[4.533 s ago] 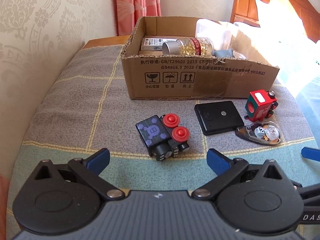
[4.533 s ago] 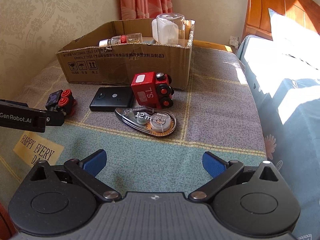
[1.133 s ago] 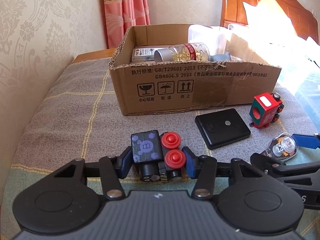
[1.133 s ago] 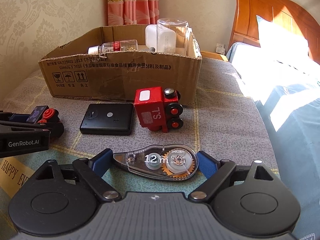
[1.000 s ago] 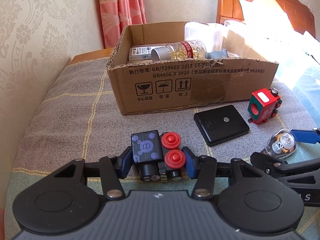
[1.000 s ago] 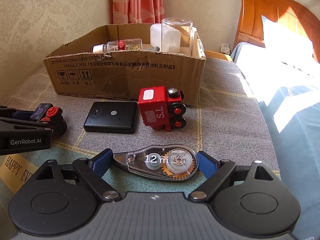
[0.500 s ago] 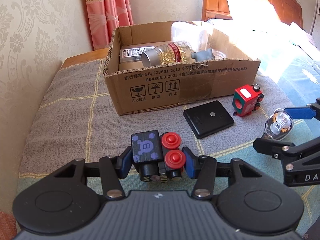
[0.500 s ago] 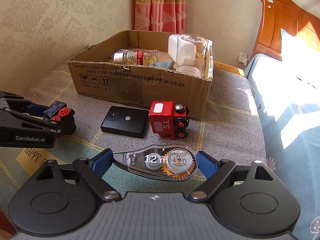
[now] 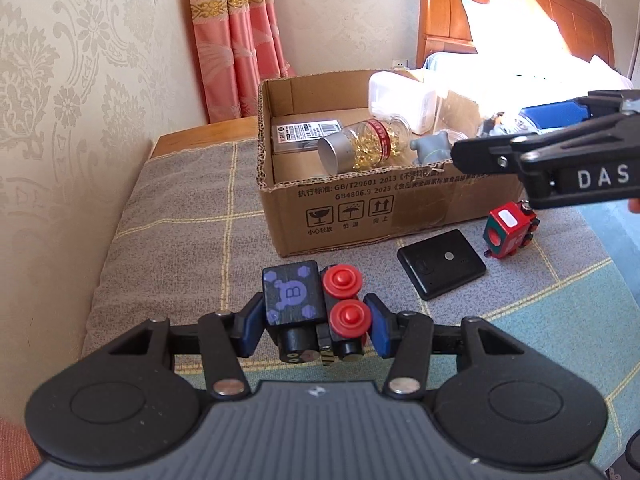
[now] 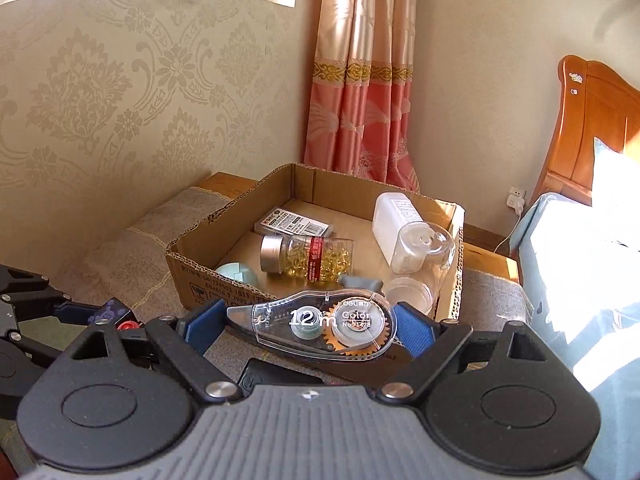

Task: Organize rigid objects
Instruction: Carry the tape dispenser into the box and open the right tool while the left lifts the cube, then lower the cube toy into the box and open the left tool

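My left gripper (image 9: 314,326) is shut on a black toy train car (image 9: 312,308) with a purple bear block and red wheels, held above the checked cloth. My right gripper (image 10: 308,330) is shut on a clear correction tape dispenser (image 10: 316,326) marked 12m, held high near the front wall of the open cardboard box (image 10: 196,276). In the left wrist view the right gripper (image 9: 560,160) hangs over the box's (image 9: 340,208) right side. A red toy train (image 9: 508,230) and a flat black device (image 9: 440,268) lie on the cloth in front of the box.
The box holds a capsule bottle (image 10: 308,258), a white bottle (image 10: 396,220), a clear jar (image 10: 424,248), a flat labelled pack (image 10: 292,222), a teal thing (image 10: 236,274) and a grey figure (image 9: 430,146). Wallpapered wall left, curtain behind, bed with wooden headboard (image 9: 500,12) right.
Both grippers have risen with their objects. The right gripper carried the tape dispenser up and forward to the box's front edge. The left gripper lifted the train car higher.
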A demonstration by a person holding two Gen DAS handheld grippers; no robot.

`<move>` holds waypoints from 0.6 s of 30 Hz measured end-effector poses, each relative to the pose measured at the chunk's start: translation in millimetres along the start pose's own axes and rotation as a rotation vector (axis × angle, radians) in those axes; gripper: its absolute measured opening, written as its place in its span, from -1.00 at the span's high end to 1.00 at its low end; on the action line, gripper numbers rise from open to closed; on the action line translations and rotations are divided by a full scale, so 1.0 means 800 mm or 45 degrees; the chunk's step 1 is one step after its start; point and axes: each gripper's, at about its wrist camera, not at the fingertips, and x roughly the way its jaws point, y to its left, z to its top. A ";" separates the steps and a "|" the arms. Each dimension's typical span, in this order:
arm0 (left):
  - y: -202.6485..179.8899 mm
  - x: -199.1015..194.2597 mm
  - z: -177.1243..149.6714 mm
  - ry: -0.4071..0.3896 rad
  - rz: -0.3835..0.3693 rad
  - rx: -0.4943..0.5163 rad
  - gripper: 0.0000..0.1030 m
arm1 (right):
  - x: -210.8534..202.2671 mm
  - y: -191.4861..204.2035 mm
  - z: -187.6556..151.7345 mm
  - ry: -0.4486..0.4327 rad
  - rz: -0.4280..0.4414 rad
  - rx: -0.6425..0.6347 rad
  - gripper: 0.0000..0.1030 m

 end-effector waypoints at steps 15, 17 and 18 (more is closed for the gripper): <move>0.016 -0.009 0.041 -0.086 0.050 -0.002 0.01 | 0.040 0.004 0.007 0.055 -0.031 0.105 -1.00; 0.016 -0.007 0.051 -0.103 0.049 -0.004 0.01 | 0.024 0.004 -0.002 0.052 -0.040 0.130 -1.00; 0.015 -0.005 0.057 -0.108 0.046 -0.005 0.01 | 0.017 0.004 -0.006 0.053 -0.041 0.142 -1.00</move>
